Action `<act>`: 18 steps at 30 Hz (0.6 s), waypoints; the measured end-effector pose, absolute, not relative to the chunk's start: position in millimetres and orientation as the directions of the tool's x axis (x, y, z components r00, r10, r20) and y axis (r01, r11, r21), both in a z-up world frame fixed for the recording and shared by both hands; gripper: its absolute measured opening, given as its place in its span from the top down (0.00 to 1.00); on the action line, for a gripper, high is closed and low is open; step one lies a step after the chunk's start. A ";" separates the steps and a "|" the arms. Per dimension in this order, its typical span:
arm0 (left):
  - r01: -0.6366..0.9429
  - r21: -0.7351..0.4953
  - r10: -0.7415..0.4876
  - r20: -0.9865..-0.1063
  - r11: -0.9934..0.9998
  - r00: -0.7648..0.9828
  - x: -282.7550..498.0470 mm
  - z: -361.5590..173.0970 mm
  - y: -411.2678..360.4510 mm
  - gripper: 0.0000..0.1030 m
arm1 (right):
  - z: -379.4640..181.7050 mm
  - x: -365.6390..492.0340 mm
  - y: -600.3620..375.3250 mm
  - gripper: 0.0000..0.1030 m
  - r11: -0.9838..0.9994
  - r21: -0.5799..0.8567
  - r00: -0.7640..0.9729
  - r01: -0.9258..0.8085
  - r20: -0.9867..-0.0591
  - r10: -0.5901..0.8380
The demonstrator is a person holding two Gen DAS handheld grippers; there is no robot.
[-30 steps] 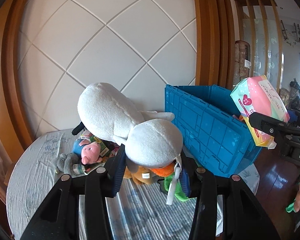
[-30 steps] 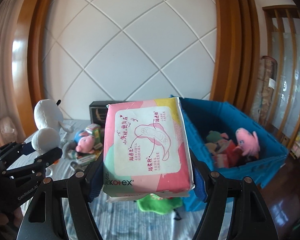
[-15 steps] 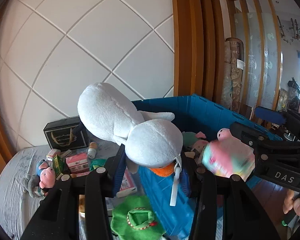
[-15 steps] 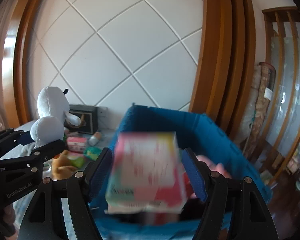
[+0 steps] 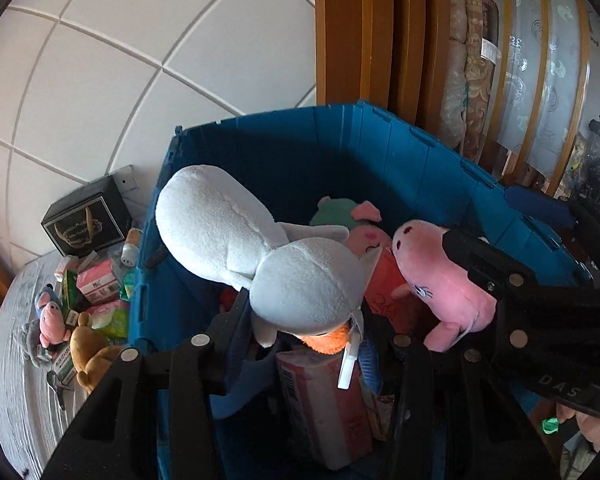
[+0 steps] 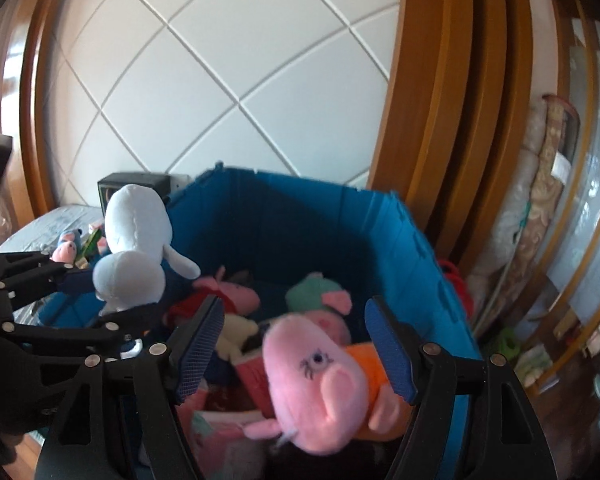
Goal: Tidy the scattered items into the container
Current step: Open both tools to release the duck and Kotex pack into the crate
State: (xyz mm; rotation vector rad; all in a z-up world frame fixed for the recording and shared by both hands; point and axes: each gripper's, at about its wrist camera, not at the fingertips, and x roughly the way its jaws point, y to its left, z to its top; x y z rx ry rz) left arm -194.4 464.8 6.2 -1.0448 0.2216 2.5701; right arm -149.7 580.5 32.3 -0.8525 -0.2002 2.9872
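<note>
The blue container (image 5: 420, 168) took up most of both views, open-topped, standing at the edge of the grey-covered surface (image 5: 16, 364) before a white panelled wall (image 5: 140, 60). It already held a heap of soft toys and packets.

The white plush toy (image 5: 260, 256) was the largest loose item. It sat upright, clamped at its lower end between the left tongs (image 5: 304, 332), above the near-left part of the container's interior; an orange part and a white tag hung below the grip. In the right wrist view the same toy stood over the container's left wall.

The pink pig plush (image 6: 320, 368) lay on top of the pile inside the container, nearest the right tongs (image 6: 296, 344). The right tongs were empty and opening, blue pads set wide, touching nothing; the pig lay below and between them.

A pink packet (image 5: 324, 396) lay inside the container under the left tongs.

Scattered items remained on the surface left of the container: a black box (image 5: 86, 220) against the wall, small cartons (image 5: 98, 282), a brown plush (image 5: 88, 354) and a small pig figure (image 5: 52, 320).
</note>
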 end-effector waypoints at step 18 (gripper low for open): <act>-0.323 0.039 0.217 -0.664 -0.945 -0.716 -140.1 2.3 458.9 0.25 | 11.9 -95.0 634.0 0.00 -0.999 -0.036 -0.838 -0.040 -0.543 0.053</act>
